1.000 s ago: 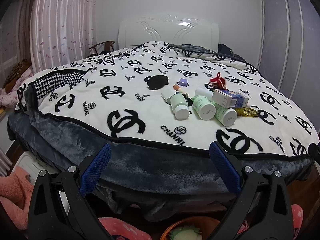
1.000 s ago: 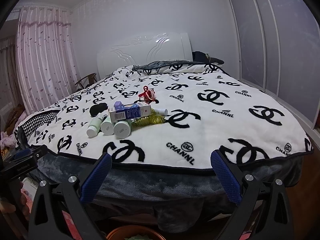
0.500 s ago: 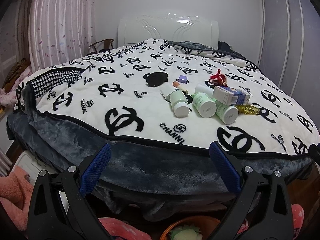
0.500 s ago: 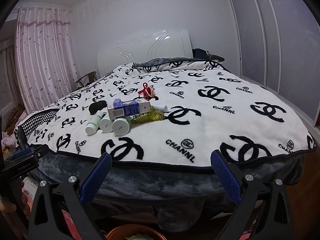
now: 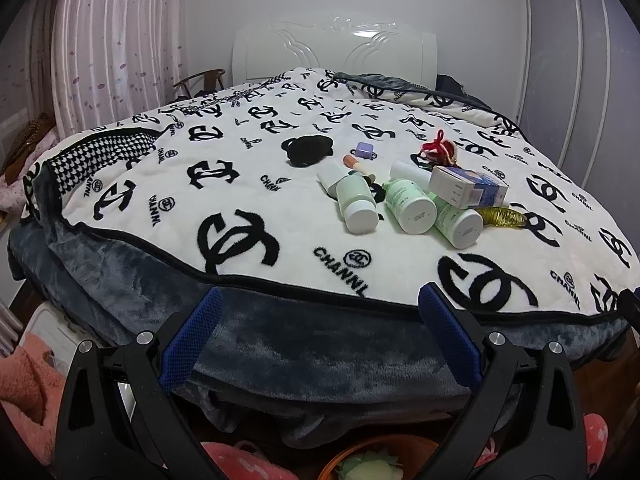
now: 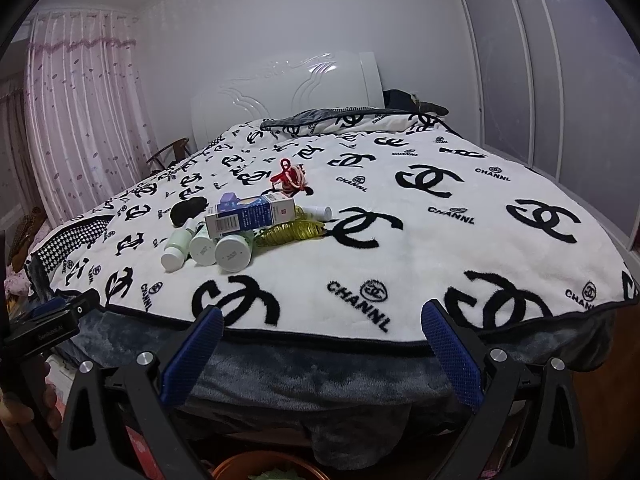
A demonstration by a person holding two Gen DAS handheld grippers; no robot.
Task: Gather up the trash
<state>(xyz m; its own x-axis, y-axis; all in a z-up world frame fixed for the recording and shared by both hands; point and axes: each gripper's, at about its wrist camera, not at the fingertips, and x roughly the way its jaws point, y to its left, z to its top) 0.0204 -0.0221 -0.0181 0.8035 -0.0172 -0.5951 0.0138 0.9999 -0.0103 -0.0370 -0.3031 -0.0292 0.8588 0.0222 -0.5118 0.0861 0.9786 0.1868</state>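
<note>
A heap of small items lies on the bed's white logo blanket (image 5: 248, 184): three pale green bottles (image 5: 410, 206) (image 6: 204, 246), a white and blue box (image 5: 468, 192) (image 6: 250, 216), a crushed yellow bottle (image 5: 502, 216) (image 6: 290, 234), a red cord bundle (image 5: 438, 152) (image 6: 290, 178), a black cloth lump (image 5: 306, 150) (image 6: 188, 210) and a small purple cap (image 5: 365, 150). My left gripper (image 5: 320, 332) and right gripper (image 6: 322, 344) are both open and empty, held at the foot of the bed, well short of the heap.
An orange basket (image 5: 380, 460) (image 6: 260, 466) with crumpled paper sits on the floor under both grippers. Pink cloth (image 5: 24, 380) lies low left. A white headboard (image 5: 332, 52), pink curtains (image 5: 116, 40) and wardrobe doors (image 6: 540, 80) surround the bed.
Both grippers have moved a little closer to the bed; the heap looks slightly nearer. Both grippers stay open and empty.
</note>
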